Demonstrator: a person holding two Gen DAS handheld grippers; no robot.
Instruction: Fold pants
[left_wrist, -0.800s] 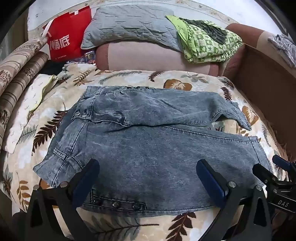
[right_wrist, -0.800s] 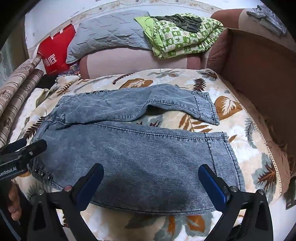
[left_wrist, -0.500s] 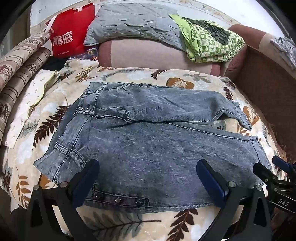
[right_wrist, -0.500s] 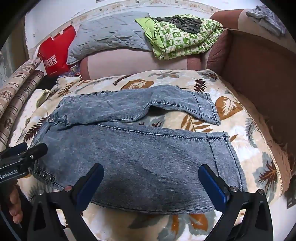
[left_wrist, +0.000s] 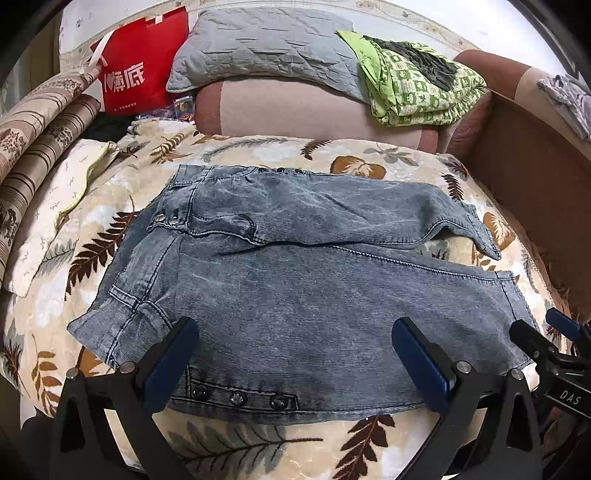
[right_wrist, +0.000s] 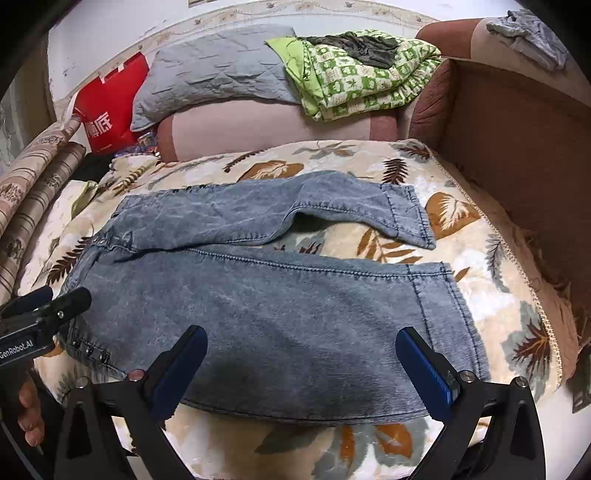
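Washed blue denim pants (left_wrist: 295, 280) lie flat on a leaf-patterned bed cover (left_wrist: 258, 443), waist to the left, leg cuffs to the right. The far leg bends away from the near leg, and they also show in the right wrist view (right_wrist: 280, 306). My left gripper (left_wrist: 295, 365) is open and empty, hovering over the near waist edge by the snap buttons (left_wrist: 238, 398). My right gripper (right_wrist: 301, 371) is open and empty over the near leg's lower edge. Each gripper shows at the edge of the other's view: the right one (left_wrist: 554, 350), the left one (right_wrist: 44, 314).
A pink bolster (left_wrist: 314, 107) with a grey pillow (left_wrist: 266, 48) and a green checked quilt (left_wrist: 417, 77) lies behind. A red bag (left_wrist: 140, 74) stands at back left. Striped rolled bedding (left_wrist: 33, 147) is on the left, a brown couch side (left_wrist: 535, 166) on the right.
Both grippers have drawn back and up slightly, so the pants sit a little lower and fuller in view. The pants have not moved and the jaws stay open.
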